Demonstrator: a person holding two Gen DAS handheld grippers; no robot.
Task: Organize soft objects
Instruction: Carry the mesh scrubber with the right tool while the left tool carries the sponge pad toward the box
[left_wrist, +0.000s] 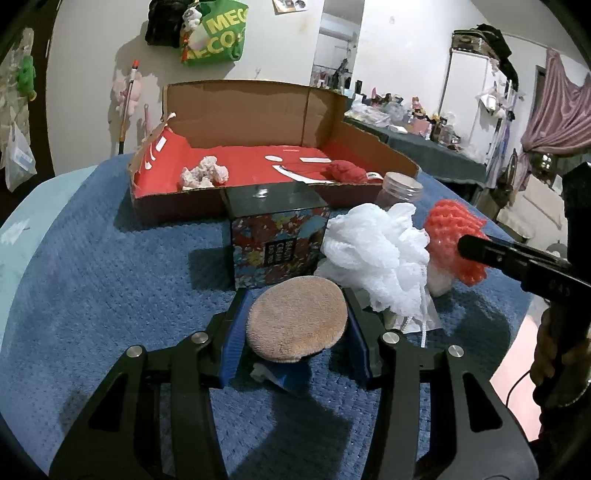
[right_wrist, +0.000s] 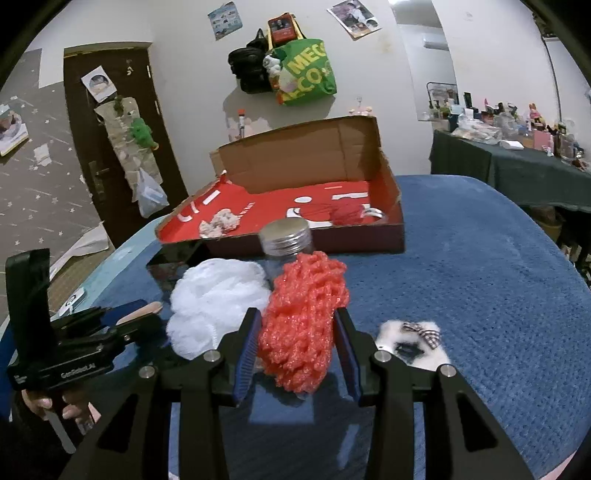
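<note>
Gripping a round tan plush pad (left_wrist: 297, 319) between the blue pads of my left gripper (left_wrist: 295, 332), I held it low in the centre of the left wrist view, lifted just above the blue towel (left_wrist: 110, 277) that covered the table. My right gripper (right_wrist: 297, 347) was clamped on an orange crocheted piece (right_wrist: 304, 317), which filled the middle of the right wrist view and showed at the right of the left one. Touching it on its left side lay a white mesh bath pouf (right_wrist: 214, 302). Behind the pad stood a floral-printed box (left_wrist: 279, 243), and behind the orange piece a clear jar with a metal screw lid (right_wrist: 286, 232). Further back, across the upper middle of both views, sat an open cardboard box with a red lining (right_wrist: 258, 205), holding a pale fluffy clump (right_wrist: 219, 223) toward its left and a red knitted bundle (right_wrist: 347, 212) toward its right. At the lower right of the right wrist view, a small white furry item with a checked bow (right_wrist: 417, 338) lay on the towel.
</note>
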